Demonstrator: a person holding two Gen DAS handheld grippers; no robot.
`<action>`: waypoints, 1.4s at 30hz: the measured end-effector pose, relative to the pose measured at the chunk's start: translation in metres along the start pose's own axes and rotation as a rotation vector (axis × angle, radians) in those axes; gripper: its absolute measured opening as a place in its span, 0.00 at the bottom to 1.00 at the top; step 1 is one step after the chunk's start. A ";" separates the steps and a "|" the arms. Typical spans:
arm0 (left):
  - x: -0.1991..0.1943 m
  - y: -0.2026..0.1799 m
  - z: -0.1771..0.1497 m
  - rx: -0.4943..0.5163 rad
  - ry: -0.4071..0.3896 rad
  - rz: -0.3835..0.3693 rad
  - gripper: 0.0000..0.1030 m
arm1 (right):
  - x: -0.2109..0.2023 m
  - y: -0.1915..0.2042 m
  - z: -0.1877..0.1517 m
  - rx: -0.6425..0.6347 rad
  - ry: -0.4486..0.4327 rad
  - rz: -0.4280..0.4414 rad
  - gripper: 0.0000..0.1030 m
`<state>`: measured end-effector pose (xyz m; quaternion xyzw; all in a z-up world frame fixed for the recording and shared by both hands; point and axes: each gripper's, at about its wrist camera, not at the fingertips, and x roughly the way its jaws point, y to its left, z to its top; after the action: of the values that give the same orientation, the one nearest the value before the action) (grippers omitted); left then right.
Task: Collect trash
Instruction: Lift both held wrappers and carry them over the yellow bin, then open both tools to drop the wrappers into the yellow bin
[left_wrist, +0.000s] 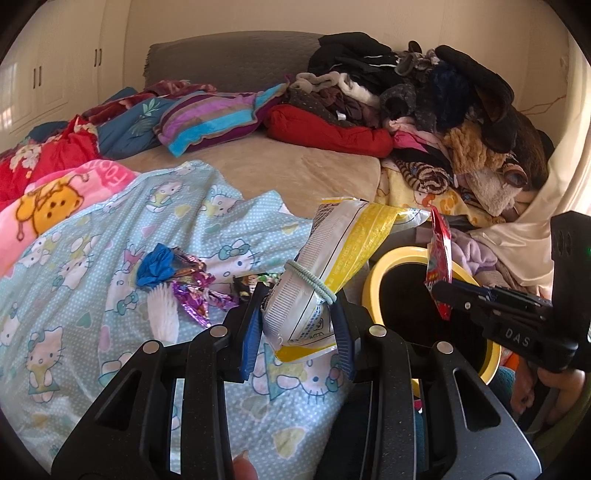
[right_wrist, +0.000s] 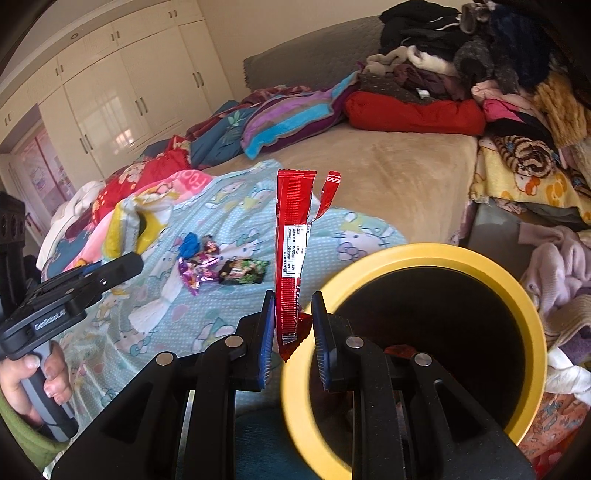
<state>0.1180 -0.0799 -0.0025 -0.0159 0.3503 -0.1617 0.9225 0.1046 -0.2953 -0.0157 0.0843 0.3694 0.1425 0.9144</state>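
Note:
My left gripper (left_wrist: 297, 328) is shut on a crumpled white and yellow snack bag (left_wrist: 332, 266) with a pale hair band around it, held above the bed. My right gripper (right_wrist: 293, 334) is shut on the lower end of a long red wrapper (right_wrist: 293, 236) that stands upright, close to the left rim of the yellow-rimmed black bin (right_wrist: 417, 254). In the left wrist view the right gripper (left_wrist: 441, 291) holds the red wrapper (left_wrist: 439, 258) over the bin (left_wrist: 373, 284). Loose wrappers (right_wrist: 225, 269) and a blue scrap (left_wrist: 157, 264) lie on the light blue cat-print sheet (left_wrist: 92, 288).
A heap of clothes (left_wrist: 424, 92) fills the right side of the bed. Striped and red pillows (left_wrist: 210, 118) and blankets lie along the back and left. White wardrobes (right_wrist: 122, 92) stand behind. A hand (right_wrist: 33, 380) grips the left tool's handle.

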 end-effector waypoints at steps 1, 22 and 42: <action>0.000 -0.002 0.000 0.001 0.000 -0.003 0.26 | -0.001 -0.003 0.000 0.001 -0.003 -0.006 0.19; 0.026 -0.068 -0.005 0.128 0.063 -0.079 0.26 | -0.013 -0.088 -0.004 0.097 -0.010 -0.129 0.19; 0.083 -0.126 -0.016 0.223 0.179 -0.147 0.27 | -0.004 -0.132 -0.017 0.173 0.065 -0.166 0.19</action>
<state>0.1301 -0.2235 -0.0501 0.0757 0.4087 -0.2673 0.8694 0.1160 -0.4204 -0.0600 0.1272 0.4155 0.0368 0.8999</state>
